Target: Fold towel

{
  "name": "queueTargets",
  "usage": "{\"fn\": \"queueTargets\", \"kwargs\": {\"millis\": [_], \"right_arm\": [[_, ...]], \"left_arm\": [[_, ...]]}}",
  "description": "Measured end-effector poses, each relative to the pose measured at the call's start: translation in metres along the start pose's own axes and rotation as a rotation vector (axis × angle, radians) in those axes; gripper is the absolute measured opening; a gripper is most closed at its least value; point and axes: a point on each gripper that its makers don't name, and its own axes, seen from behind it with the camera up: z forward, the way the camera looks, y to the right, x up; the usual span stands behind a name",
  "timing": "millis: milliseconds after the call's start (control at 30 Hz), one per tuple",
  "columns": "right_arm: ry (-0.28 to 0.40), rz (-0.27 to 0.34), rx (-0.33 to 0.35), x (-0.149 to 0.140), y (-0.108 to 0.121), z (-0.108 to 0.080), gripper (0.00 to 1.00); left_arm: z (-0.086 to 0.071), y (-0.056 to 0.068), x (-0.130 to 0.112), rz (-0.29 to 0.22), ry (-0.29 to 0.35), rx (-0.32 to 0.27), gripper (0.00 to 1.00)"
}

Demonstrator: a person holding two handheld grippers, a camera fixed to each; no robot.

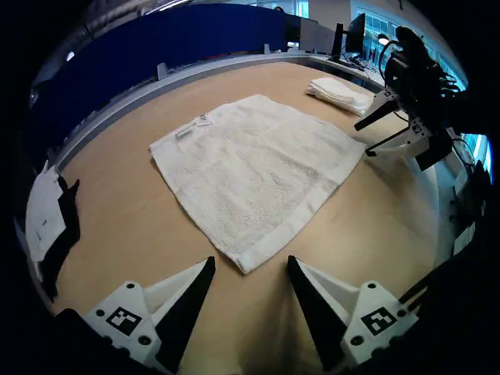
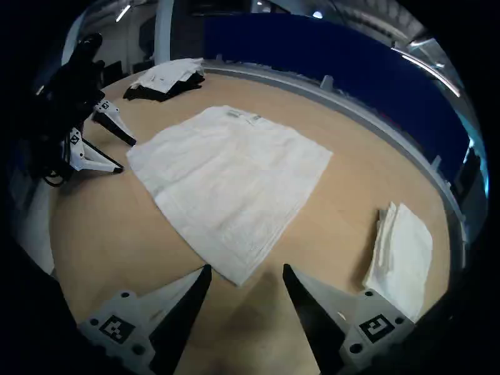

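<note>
The white towel (image 1: 256, 175) lies spread flat in the middle of the wooden tabletop (image 1: 125, 206). The left hand-held gripper (image 1: 250, 259) is released, with its two fingers wide apart, and one corner of the towel shows in the gap between their tips. The right hand-held gripper (image 2: 247, 267) is released too, at a neighbouring corner, grasping nothing. A folded stack of white cloths (image 2: 403, 256) rests well apart from the towel. A black and white pile (image 2: 165, 78) lies on the other side.
</note>
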Motion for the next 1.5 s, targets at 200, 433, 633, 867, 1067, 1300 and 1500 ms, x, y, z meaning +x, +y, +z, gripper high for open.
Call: {"fn": "queueTargets", "kwargs": {"millis": [200,433,633,867,1067,1300,1500], "right_arm": [[-0.016,0.015,0.014,-0.003,-0.002,0.001,0.75],[-0.028,0.024,0.039,-0.006,-0.009,0.003,0.56],[-0.029,0.031,0.06,-0.005,-0.015,0.004,0.31],[-0.034,0.04,0.06,-0.006,-0.014,0.005,0.21],[-0.034,0.04,0.049,-0.006,-0.011,0.004,0.16],[-0.026,0.034,0.039,-0.003,-0.007,0.001,0.13],[-0.018,0.039,0.04,0.0,-0.005,-0.002,0.12]], "left_arm": [[-0.002,0.002,0.0,-0.012,-0.01,-0.005,0.76],[-0.001,0.004,0.0,-0.012,-0.013,-0.007,0.7],[0.0,0.006,0.001,-0.006,-0.02,-0.011,0.59],[0.002,0.007,0.002,-0.005,-0.027,-0.01,0.48],[0.003,0.005,0.003,-0.011,-0.034,0.006,0.27],[0.004,-0.004,0.005,-0.015,-0.031,0.044,0.09],[0.0,-0.005,0.006,-0.014,-0.027,0.045,0.07]]}}
